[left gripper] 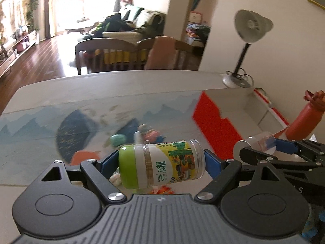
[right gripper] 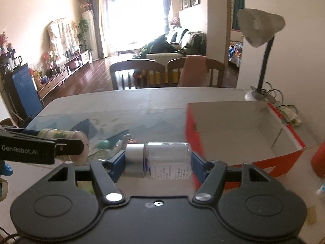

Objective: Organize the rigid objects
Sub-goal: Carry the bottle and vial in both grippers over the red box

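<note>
My left gripper (left gripper: 160, 163) is shut on a clear jar with a green lid and a yellow label (left gripper: 160, 163), held sideways above the table, lid to the left. My right gripper (right gripper: 158, 159) is shut on a small clear bottle with a silver cap (right gripper: 162, 160), also sideways, cap to the left. In the left wrist view the right gripper (left gripper: 262, 145) with its clear bottle (left gripper: 256, 144) hangs at the right. In the right wrist view the left gripper's fingers (right gripper: 69, 145) and the green-lid jar (right gripper: 65, 140) show at the left. An open red box with a white inside (right gripper: 243, 128) stands just right of the clear bottle.
A red bottle (left gripper: 304, 120) stands right of the box (left gripper: 239, 120). Small toys (left gripper: 146, 134) lie blurred on the landscape-printed mat (left gripper: 40, 134). A desk lamp (right gripper: 262, 46) stands at the far right corner by the wall. Wooden chairs (right gripper: 138, 73) line the table's far edge.
</note>
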Demonstrator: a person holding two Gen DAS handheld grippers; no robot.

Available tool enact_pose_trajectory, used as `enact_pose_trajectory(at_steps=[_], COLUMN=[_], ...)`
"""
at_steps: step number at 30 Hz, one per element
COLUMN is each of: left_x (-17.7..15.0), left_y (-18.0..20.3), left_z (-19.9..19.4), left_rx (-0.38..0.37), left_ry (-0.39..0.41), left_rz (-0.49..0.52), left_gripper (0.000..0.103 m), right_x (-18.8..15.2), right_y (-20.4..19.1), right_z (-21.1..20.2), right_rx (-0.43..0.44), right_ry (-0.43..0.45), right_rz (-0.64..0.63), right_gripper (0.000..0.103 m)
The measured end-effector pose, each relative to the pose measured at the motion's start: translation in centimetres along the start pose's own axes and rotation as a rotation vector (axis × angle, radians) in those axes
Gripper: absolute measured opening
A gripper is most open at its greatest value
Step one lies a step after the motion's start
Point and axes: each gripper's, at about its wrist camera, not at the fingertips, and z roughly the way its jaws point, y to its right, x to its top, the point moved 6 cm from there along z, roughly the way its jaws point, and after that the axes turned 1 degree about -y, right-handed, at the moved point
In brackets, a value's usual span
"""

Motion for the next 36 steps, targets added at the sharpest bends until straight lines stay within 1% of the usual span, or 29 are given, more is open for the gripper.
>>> enact_pose_trajectory(at_steps=[7, 11, 16, 20, 25, 28, 30, 36], left_x=[2.7, 4.2, 5.7, 6.8, 7.9, 8.2, 8.2, 8.1], left_y=[6.4, 9.6, 13.3, 15.9, 18.5, 19.4, 20.0, 21.8], left_z=[4.0, 6.4, 10.2, 12.9, 16.7, 19.2, 20.8, 25.2], left_rx=[-0.049, -0.049, -0.045, -0.042, -0.023, -0.023, -0.036, -0.046], left_ry=[-0.005, -0.001, -0.029, -0.049, -0.081, -0.127, -0.166, -0.256], left_rz=[0.013, 0.028, 0.047, 0.077, 0.124, 0.128, 0.126, 0.142], left_gripper=[0.088, 0.088, 0.088, 0.088, 0.088, 0.088, 0.088, 0.088], right_x=[1.2, 1.6, 1.9, 1.9, 1.8, 1.6, 1.4, 0.1], right_y=[6.8, 10.2, 13.5, 15.5, 16.9, 17.5, 17.9, 18.9], right_z=[2.0, 3.3, 5.2, 6.8, 8.8, 9.8, 10.7, 13.1], right_rx=[-0.024, -0.028, -0.047, -0.051, -0.041, -0.027, -0.014, 0.009], right_ry=[-0.018, -0.03, -0.05, -0.077, -0.109, -0.139, -0.167, -0.277], right_rz=[-0.007, -0.018, -0.022, -0.037, -0.073, -0.082, -0.087, -0.096], right_gripper=[0.067, 0.067, 0.067, 0.067, 0.067, 0.067, 0.067, 0.067])
